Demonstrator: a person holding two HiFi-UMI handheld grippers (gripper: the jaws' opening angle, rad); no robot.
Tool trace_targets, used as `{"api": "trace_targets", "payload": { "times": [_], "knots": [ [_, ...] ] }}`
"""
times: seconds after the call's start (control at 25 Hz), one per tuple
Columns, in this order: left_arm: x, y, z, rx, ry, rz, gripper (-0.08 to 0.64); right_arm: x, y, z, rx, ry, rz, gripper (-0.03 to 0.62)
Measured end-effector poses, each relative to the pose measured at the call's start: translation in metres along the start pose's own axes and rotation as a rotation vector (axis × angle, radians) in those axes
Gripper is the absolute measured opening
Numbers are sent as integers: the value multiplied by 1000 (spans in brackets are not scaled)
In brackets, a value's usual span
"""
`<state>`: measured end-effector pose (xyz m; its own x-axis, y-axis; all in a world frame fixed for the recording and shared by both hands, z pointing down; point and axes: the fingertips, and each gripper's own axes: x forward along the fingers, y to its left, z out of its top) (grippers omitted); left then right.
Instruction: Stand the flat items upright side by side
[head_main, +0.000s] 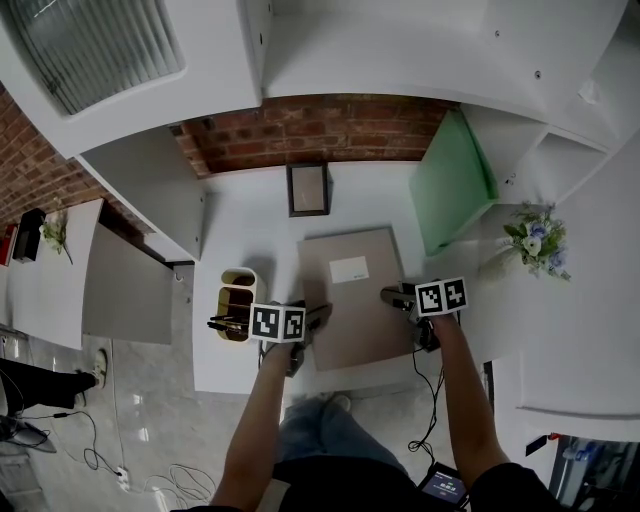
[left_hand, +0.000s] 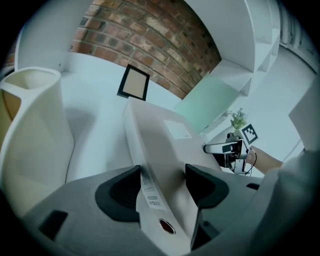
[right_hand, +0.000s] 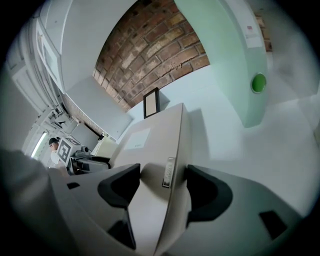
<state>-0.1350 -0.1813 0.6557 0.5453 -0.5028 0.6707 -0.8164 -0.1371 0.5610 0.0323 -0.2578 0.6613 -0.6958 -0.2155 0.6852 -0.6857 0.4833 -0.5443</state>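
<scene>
**Fingers (left_hand: 120, 192) wide astride the beige binder (head_main: 350, 300) — no grip yet**

The left gripper (head_main: 316, 318) and right gripper (head_main: 393, 297) each hold a near corner between open, unclamped pads. The binder lies flat on the desk (head_main: 250, 220). The next move probably calls for closing both, then tipping it up beside the upright green binder (head_main: 450, 185).

Counted — two binders, two grippers, one picture frame (head_main: 308, 190), one pen holder (head_main: 238, 290).

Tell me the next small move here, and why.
Probably close both grippers on the beige binder. It lies flat on the table, its left edge between the open jaws of the left gripper, its right edge between those of the right gripper, neither pressing yet; the green binder already stands upright.
</scene>
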Motion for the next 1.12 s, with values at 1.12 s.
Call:
{"api": "trace_targets", "payload": {
  "times": [1.12],
  "knots": [
    [-45, -50, 102, 426, -440, 82, 252, -86, 55, 69, -415, -702, -131, 259]
  ]
}}
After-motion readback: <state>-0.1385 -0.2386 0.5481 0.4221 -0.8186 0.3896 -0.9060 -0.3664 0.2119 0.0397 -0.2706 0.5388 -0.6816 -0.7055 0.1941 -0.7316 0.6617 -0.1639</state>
